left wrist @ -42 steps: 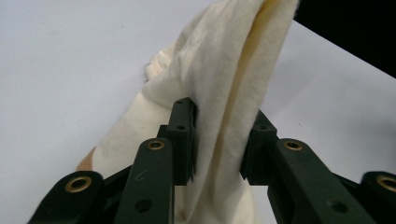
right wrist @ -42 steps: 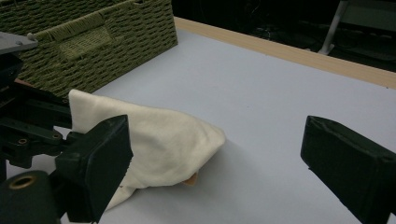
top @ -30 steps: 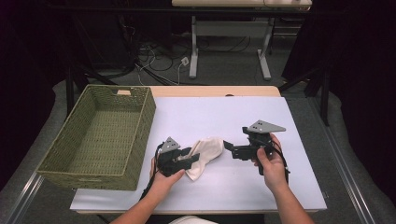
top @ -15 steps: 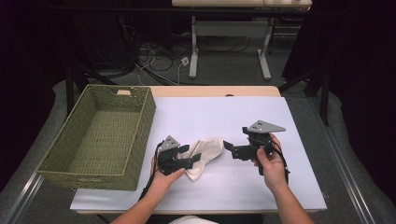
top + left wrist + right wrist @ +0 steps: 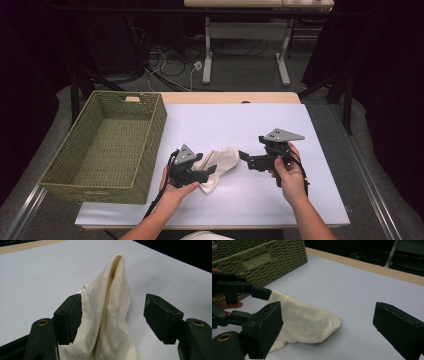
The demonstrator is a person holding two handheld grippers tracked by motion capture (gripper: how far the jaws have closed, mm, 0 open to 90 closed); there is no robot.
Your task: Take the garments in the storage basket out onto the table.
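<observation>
The cloth runs off the bottom edge in the left gripper view. In the right gripper view, the basket beyond the cloth is cut off at the top and left.

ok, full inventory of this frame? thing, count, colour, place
cloth: 1, cream, bunched on the table centre, between the two grippers
basket: 1, green woven, left side of the table
table: 1, white top with a wood far edge
desk legs: 2, white, on the floor behind the table
cables: several, dark, on the floor behind
left gripper: 1, black, jaws open around the cloth's near end
right gripper: 1, black, jaws open, facing the cloth's far end
hands: 2, one on each gripper
</observation>
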